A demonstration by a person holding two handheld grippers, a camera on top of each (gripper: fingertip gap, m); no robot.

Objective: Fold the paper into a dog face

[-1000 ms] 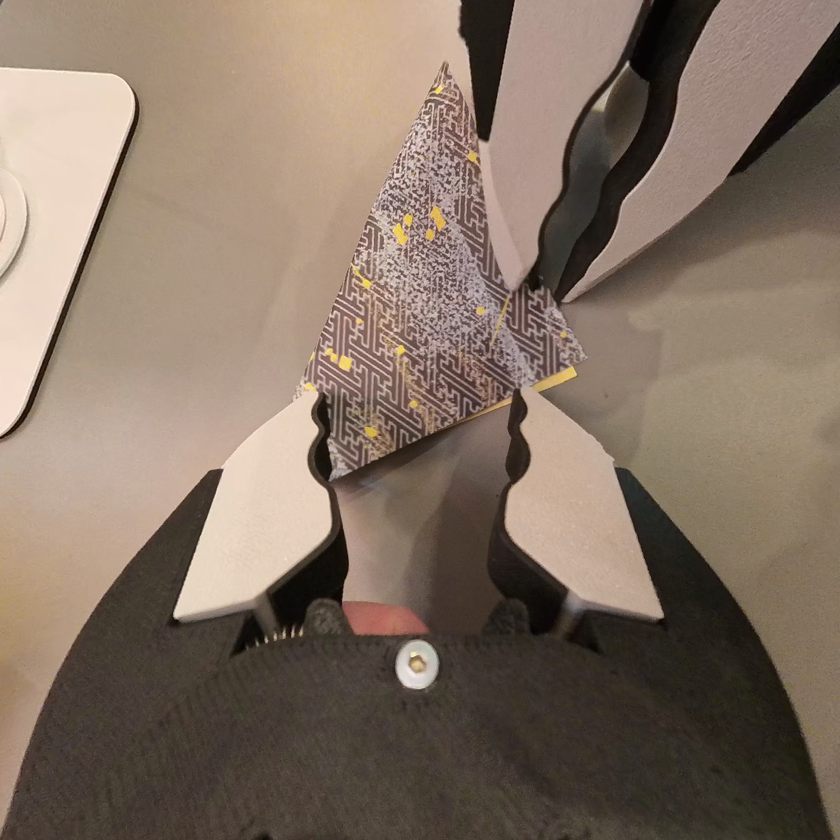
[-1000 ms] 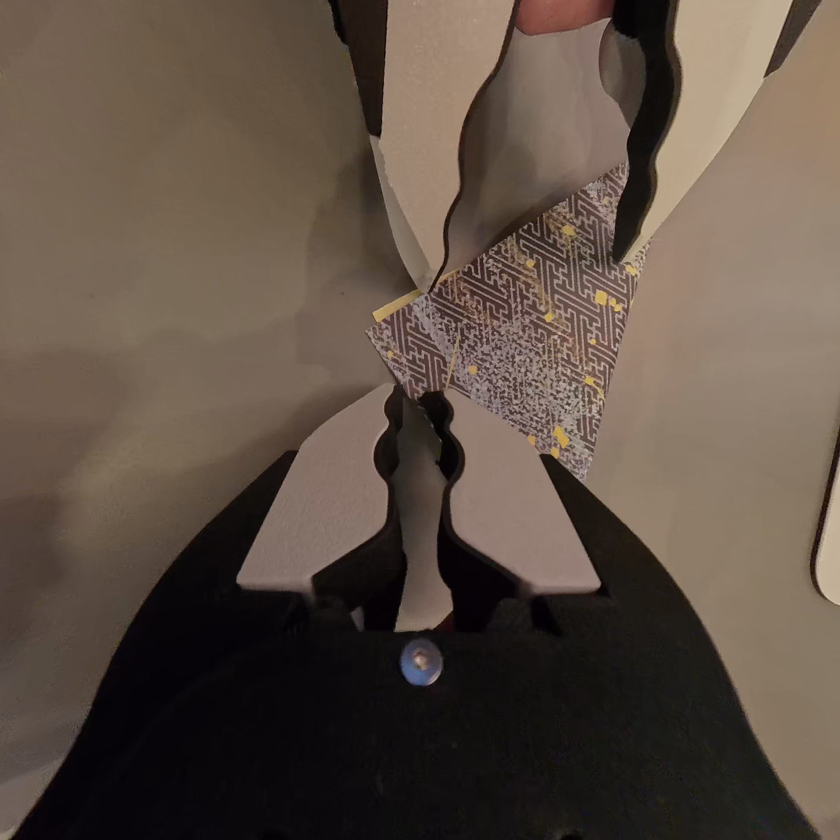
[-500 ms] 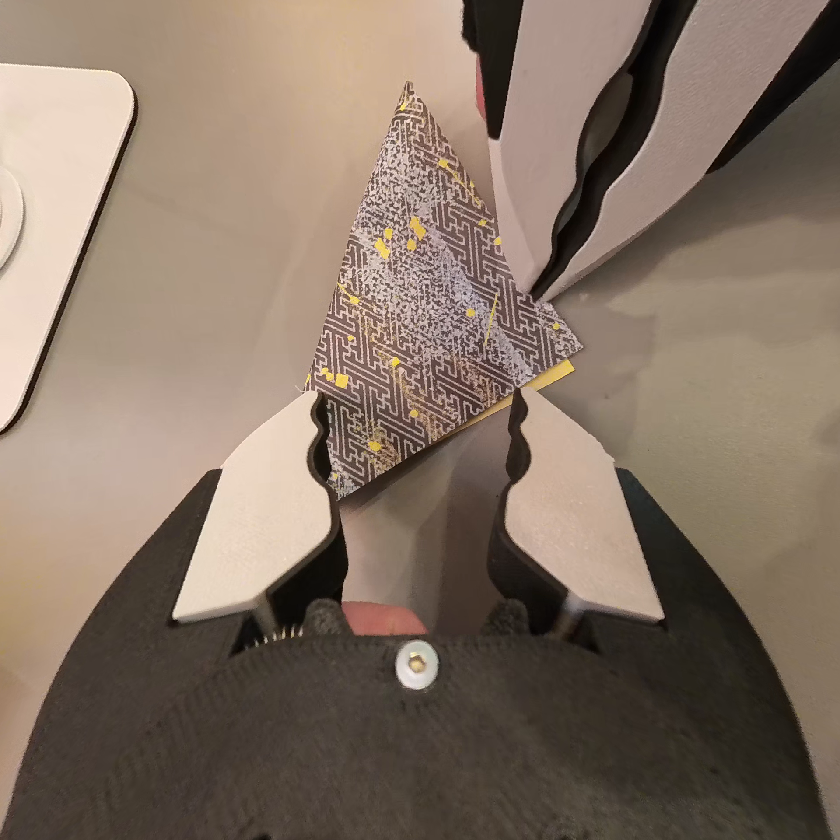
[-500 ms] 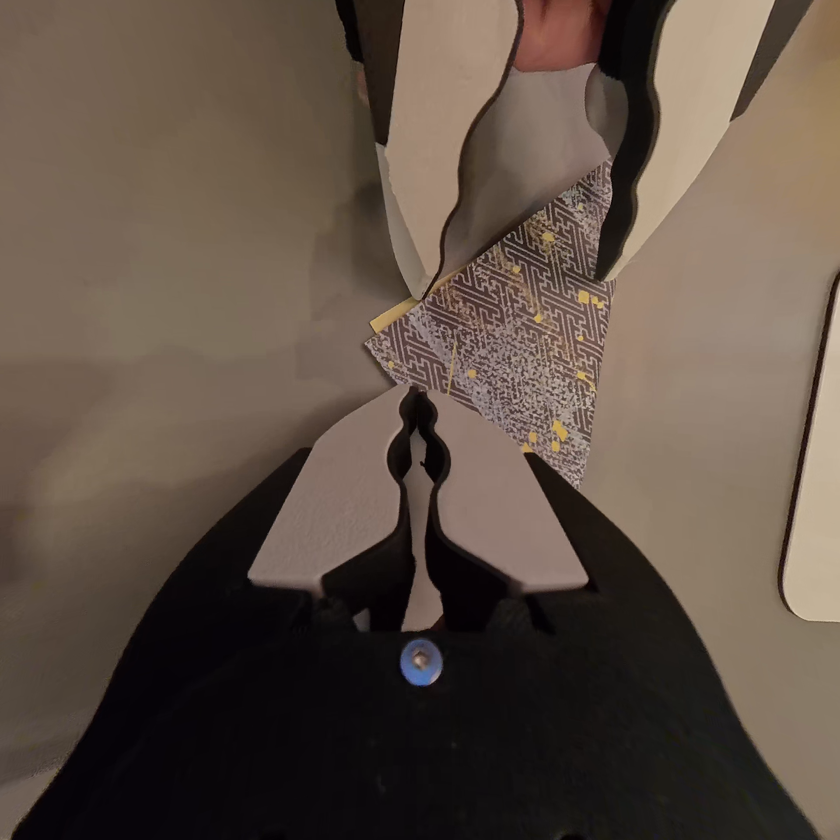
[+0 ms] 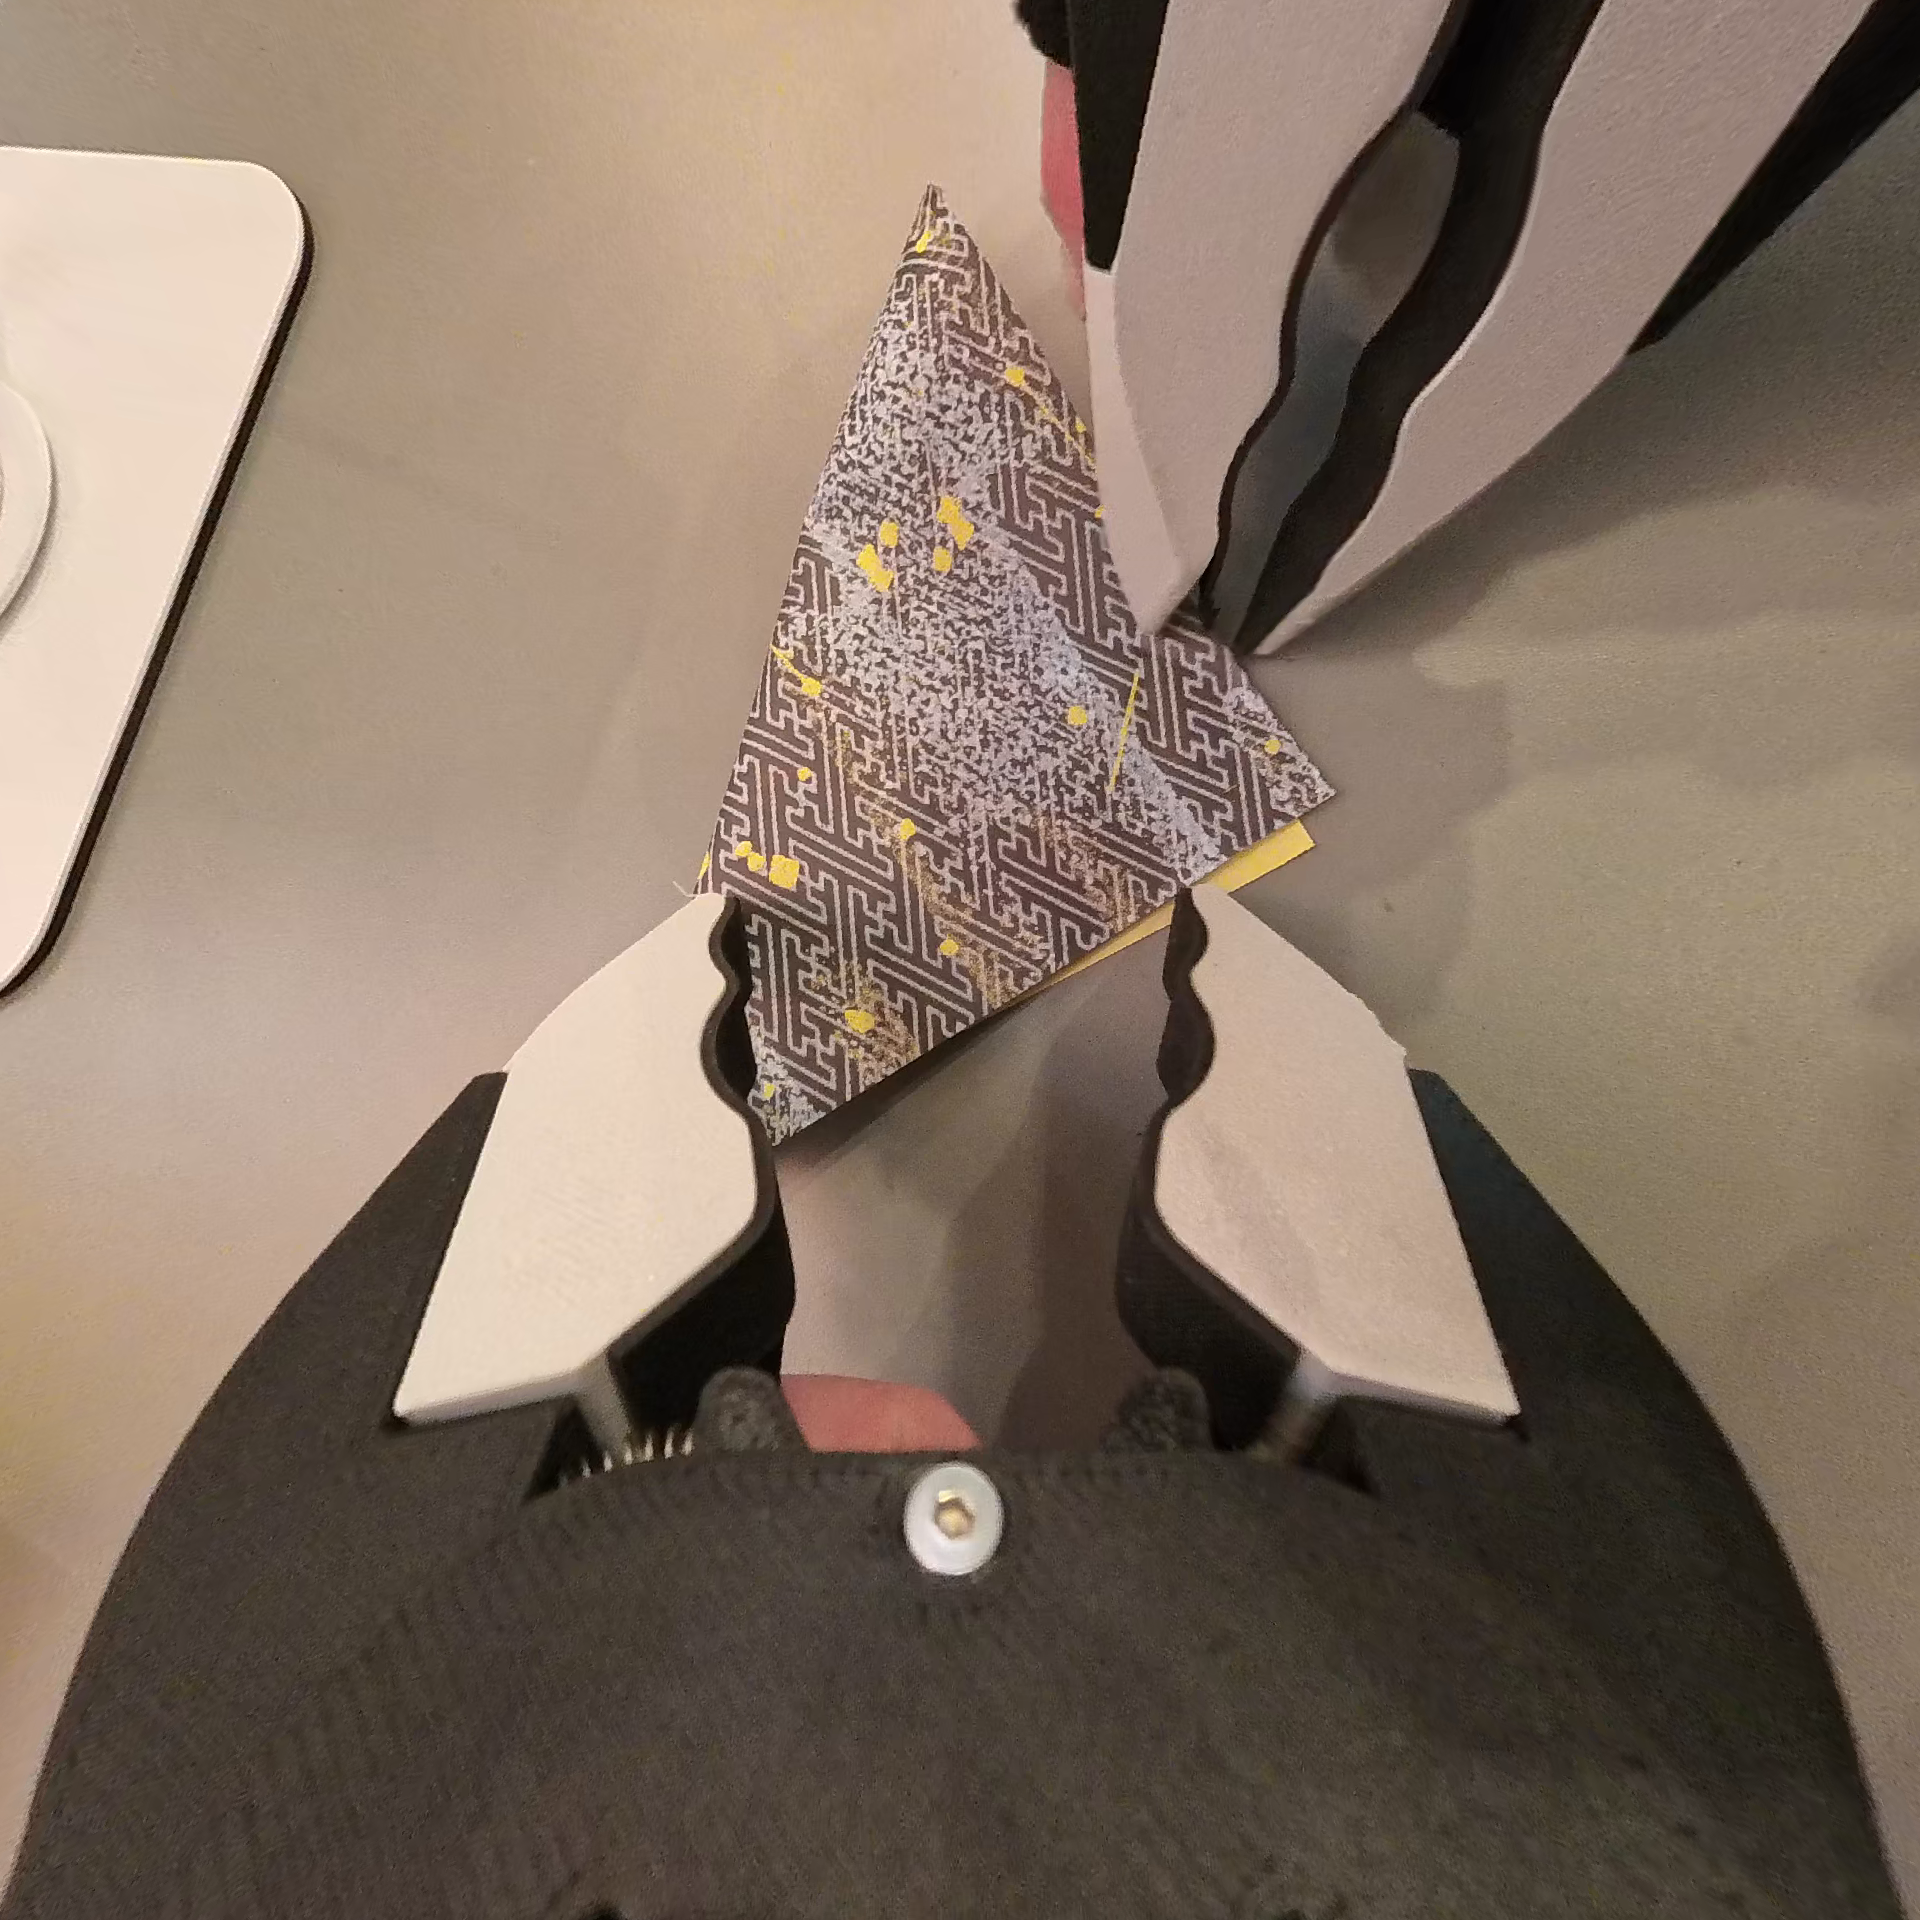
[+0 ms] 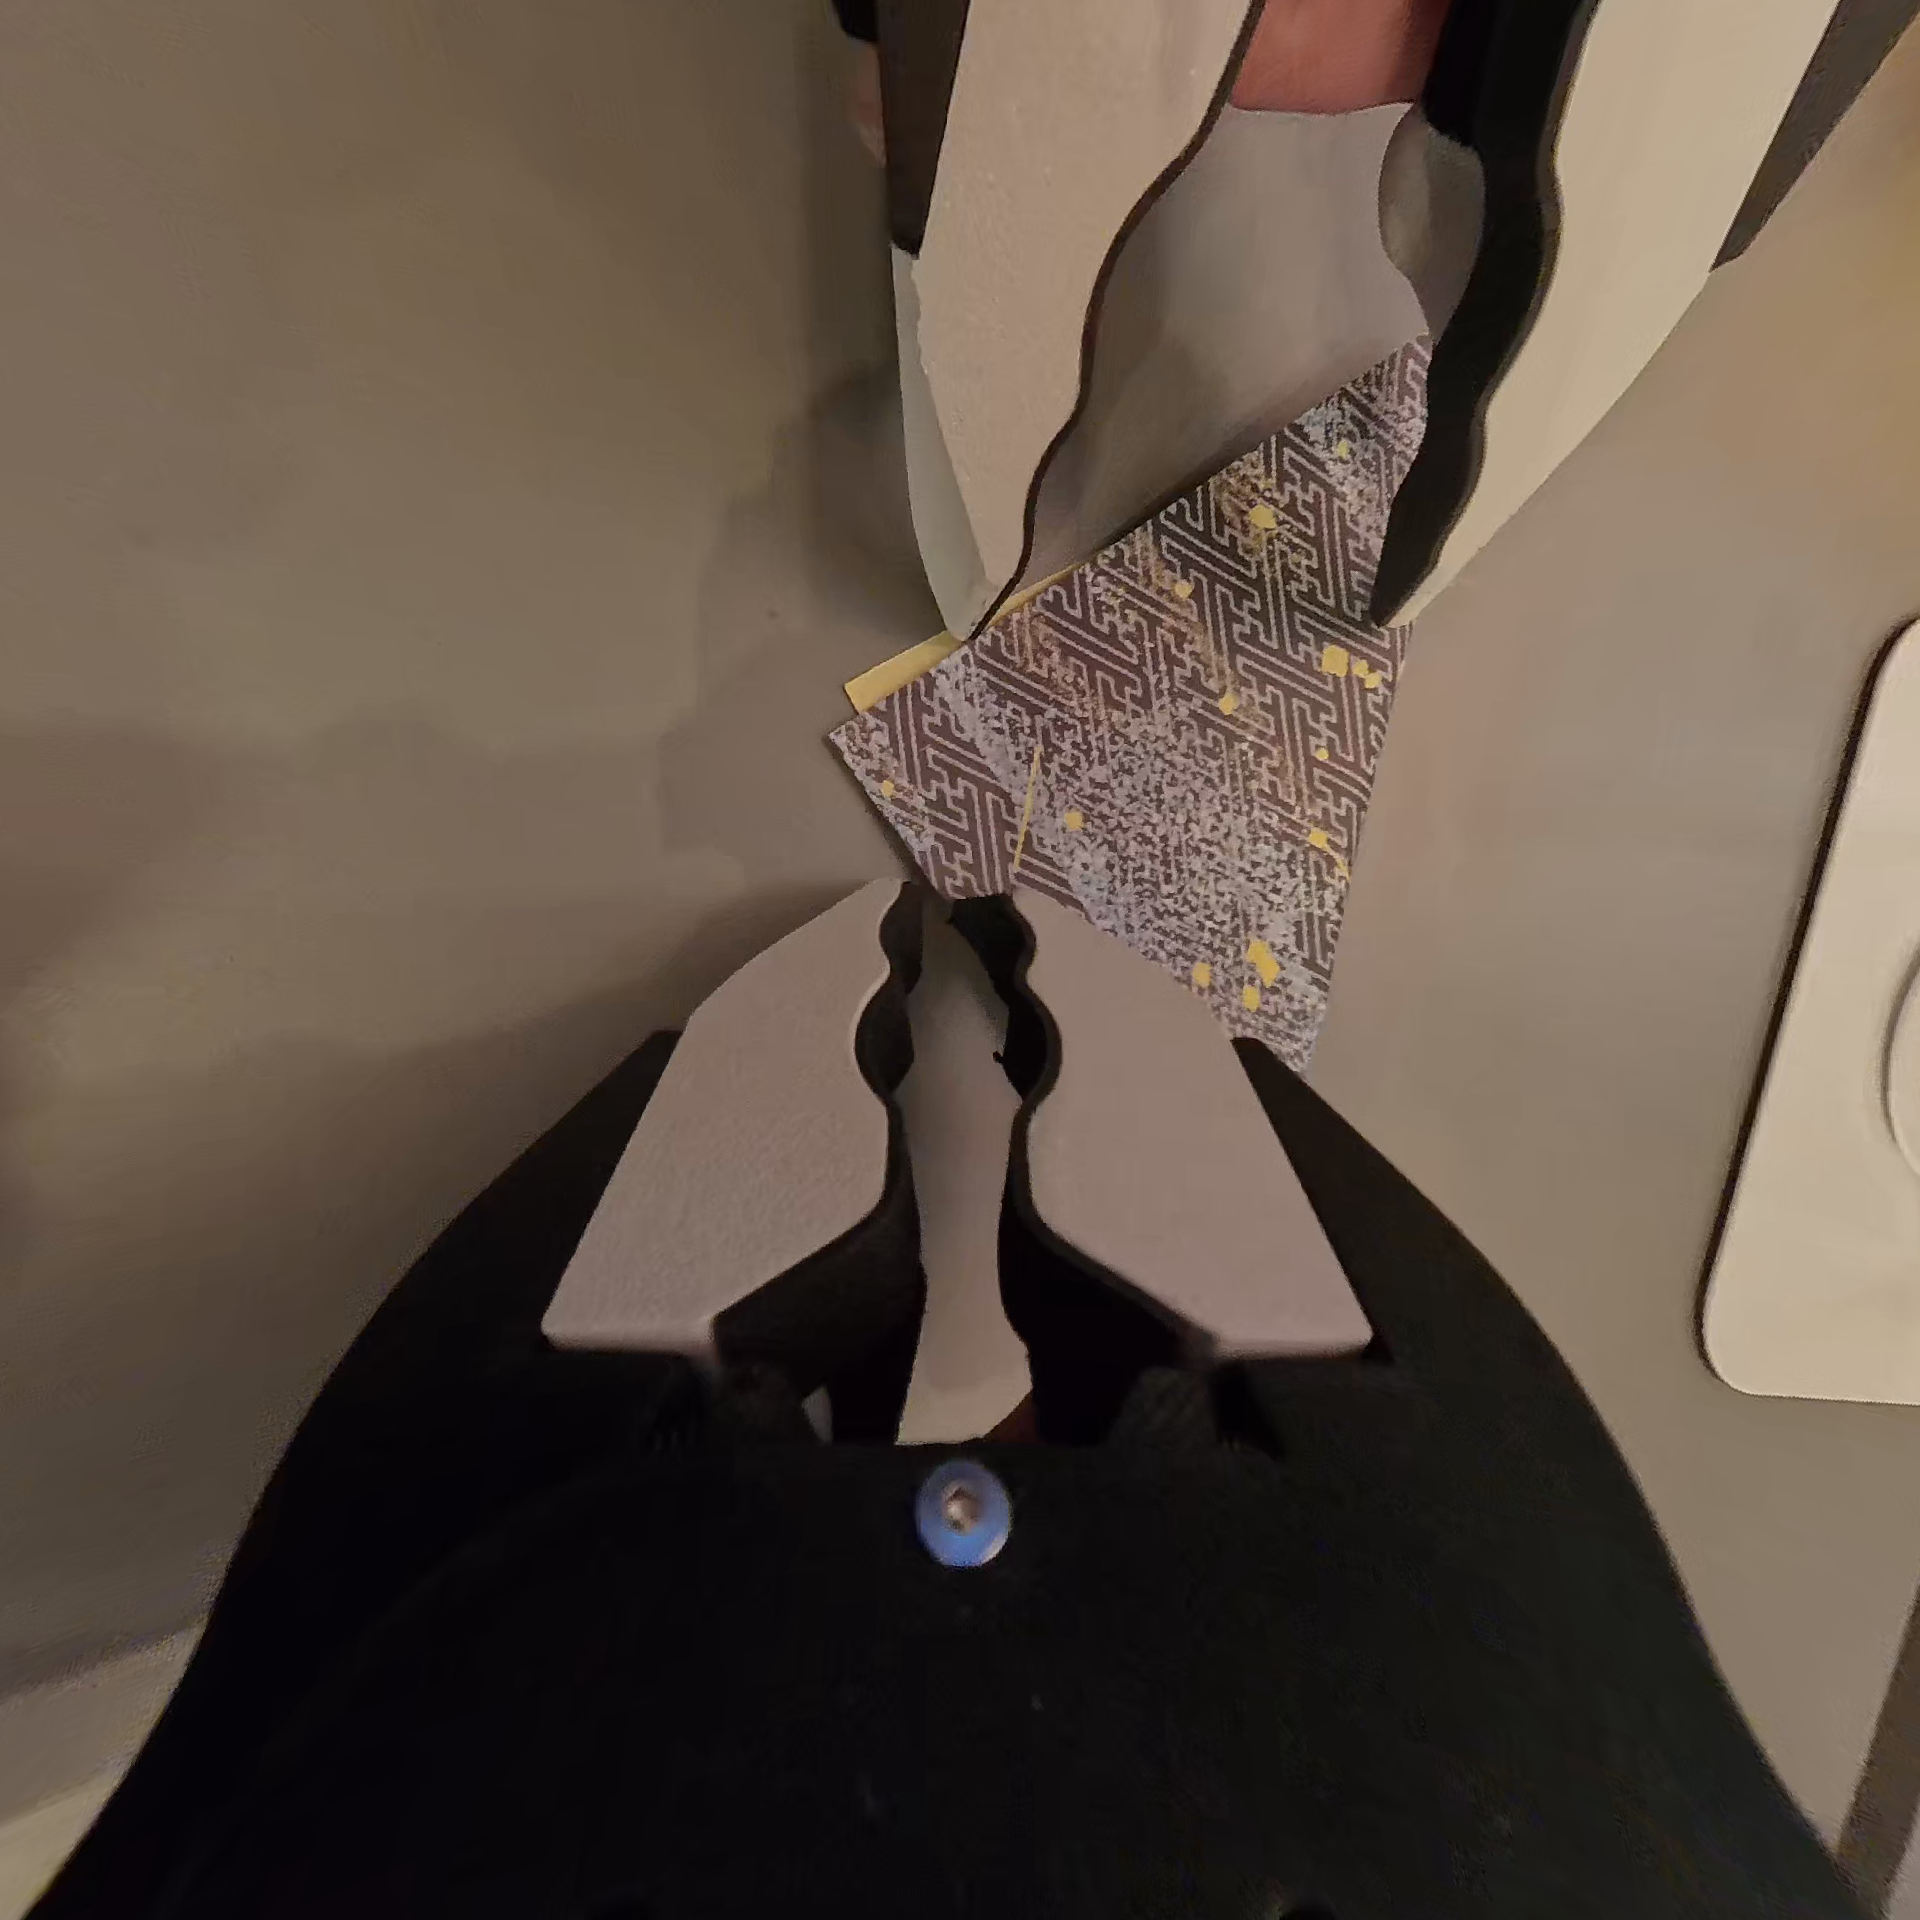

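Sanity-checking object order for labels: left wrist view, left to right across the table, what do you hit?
White board at the left edge → folded patterned paper in the centre → right gripper, tips down at the paper's right edge.

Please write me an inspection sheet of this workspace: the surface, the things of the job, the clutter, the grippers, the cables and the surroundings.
Surface: plain grey table, matte, with soft shadows.
Job's things: patterned paper folded to a triangle, lying flat; a yellow underside edge peeks out at one corner.
Clutter: white board with rounded corners and a dark rim, apart from the paper.
Grippers: left gripper open, its fingers straddling the near part of the paper; right gripper narrowly open, its tips at the paper's edge.
Cables: nothing seen.
Surroundings: nothing seen beyond the table.
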